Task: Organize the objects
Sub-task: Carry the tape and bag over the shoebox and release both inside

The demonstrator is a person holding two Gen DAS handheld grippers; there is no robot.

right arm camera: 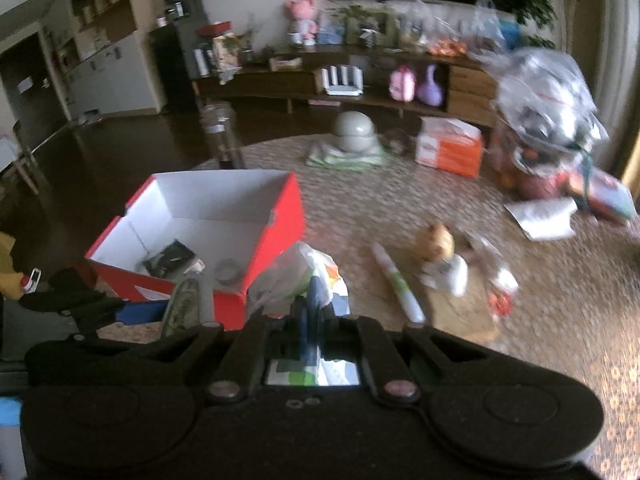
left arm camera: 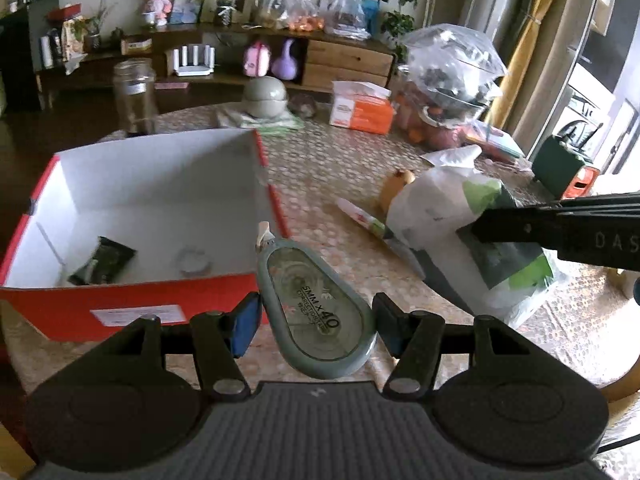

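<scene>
We are at a round table (left arm camera: 332, 168) in a living room. Our left gripper (left arm camera: 316, 316) has its jaws shut on a correction tape (left arm camera: 316, 300), just beside the red box (left arm camera: 132, 308). It is small, light, hard and smooth, so we hold its flat sides. Our right gripper (right arm camera: 314, 320) pinches a soft, crinkly plastic bag (right arm camera: 296, 276) near the box.
</scene>
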